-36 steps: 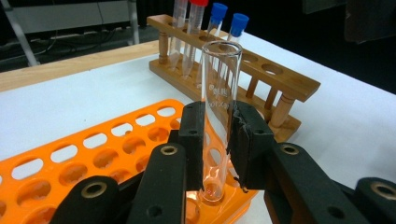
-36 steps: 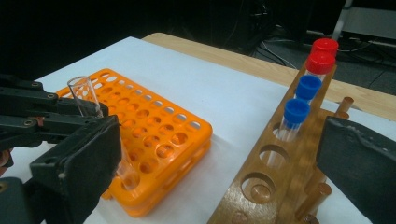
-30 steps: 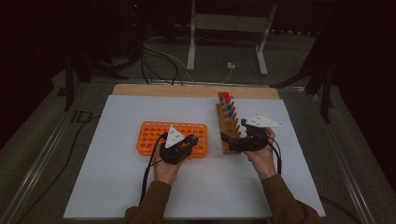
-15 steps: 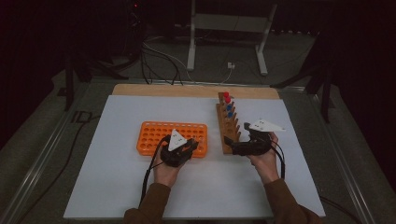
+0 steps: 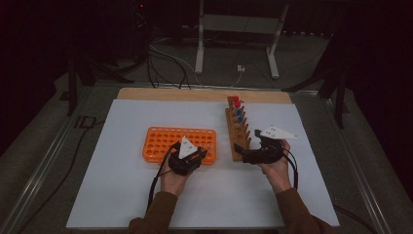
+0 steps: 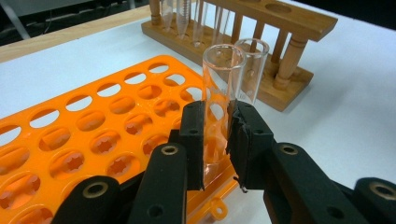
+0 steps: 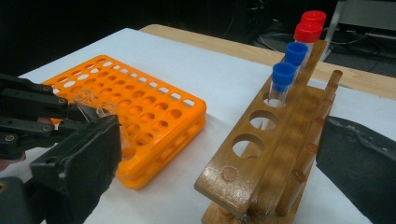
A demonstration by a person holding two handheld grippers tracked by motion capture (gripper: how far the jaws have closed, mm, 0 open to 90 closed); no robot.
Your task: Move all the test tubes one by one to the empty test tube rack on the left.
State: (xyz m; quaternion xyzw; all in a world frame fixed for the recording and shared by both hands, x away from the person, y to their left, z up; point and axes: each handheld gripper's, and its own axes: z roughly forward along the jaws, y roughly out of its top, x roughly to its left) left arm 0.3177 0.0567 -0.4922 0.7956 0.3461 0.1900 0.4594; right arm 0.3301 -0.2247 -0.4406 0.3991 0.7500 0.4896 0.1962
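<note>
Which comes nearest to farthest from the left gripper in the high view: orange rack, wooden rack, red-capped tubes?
1. orange rack: right under the left gripper, at the rack's near right corner.
2. wooden rack: to its right, apart from it.
3. red-capped tubes: at the wooden rack's far end.

Left tool (image 6: 217, 140): jaws closed on a clear tube (image 6: 219, 98), held upright at the orange rack's (image 5: 165, 141) near right corner.
Right tool (image 5: 243, 152): jaws spread wide, well right of the orange rack.
Forearms: entering from the near desk (image 5: 122, 195) edge.

Lab: test-tube racks (image 5: 179, 144), dark workbench.
</note>
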